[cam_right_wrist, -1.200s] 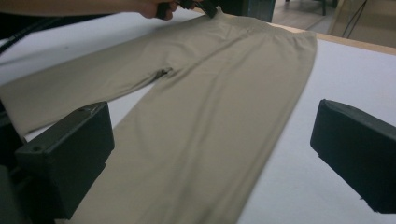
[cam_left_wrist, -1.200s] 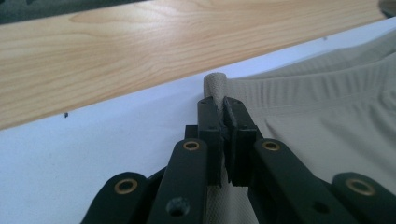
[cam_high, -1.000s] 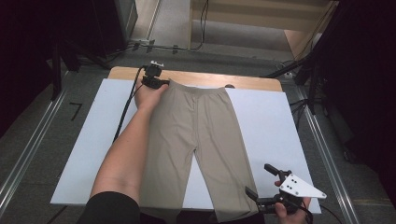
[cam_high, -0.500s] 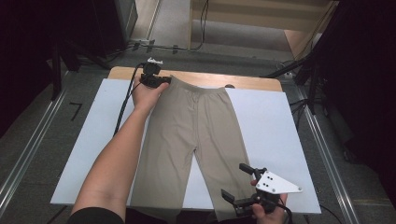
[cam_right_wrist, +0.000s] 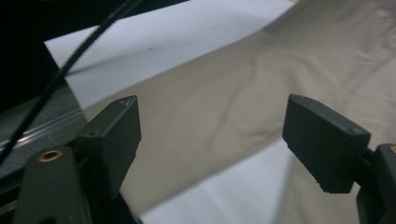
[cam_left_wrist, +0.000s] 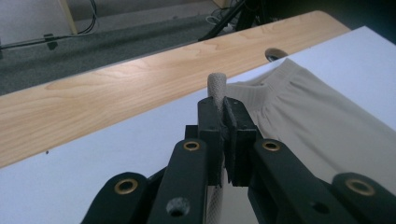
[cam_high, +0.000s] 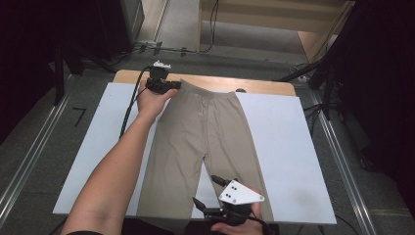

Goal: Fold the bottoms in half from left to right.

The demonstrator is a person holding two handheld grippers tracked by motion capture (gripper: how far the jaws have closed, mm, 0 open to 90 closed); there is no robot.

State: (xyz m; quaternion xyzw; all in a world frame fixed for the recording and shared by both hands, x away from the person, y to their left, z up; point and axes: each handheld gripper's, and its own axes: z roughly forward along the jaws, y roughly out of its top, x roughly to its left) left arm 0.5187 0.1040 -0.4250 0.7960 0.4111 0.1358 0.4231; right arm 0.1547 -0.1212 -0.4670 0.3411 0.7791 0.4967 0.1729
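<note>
Beige trousers (cam_high: 195,132) lie flat on a white board (cam_high: 288,156), waistband at the far side and legs toward me. My left gripper (cam_high: 165,86) is at the waistband's left corner; in the left gripper view my left gripper (cam_left_wrist: 224,112) is shut on a fold of the waistband (cam_left_wrist: 217,84) that sticks up between the jaws. My right gripper (cam_high: 205,190) hovers near the front edge, over the gap between the two legs. Its jaws have just been closing a little, but my right gripper (cam_right_wrist: 210,135) stands open with nothing pinched, the trouser leg (cam_right_wrist: 210,102) lying below.
A bare wooden strip of the table (cam_high: 264,85) runs along the far edge, with a dark hole (cam_high: 240,90) in it. The left gripper's cable (cam_high: 129,110) trails over the board's left side. Metal rails (cam_high: 342,161) and dark stands flank the table.
My right gripper has moved left along the front edge, from beside the right leg's hem to the gap between the legs. The left gripper stays at the waistband corner.
</note>
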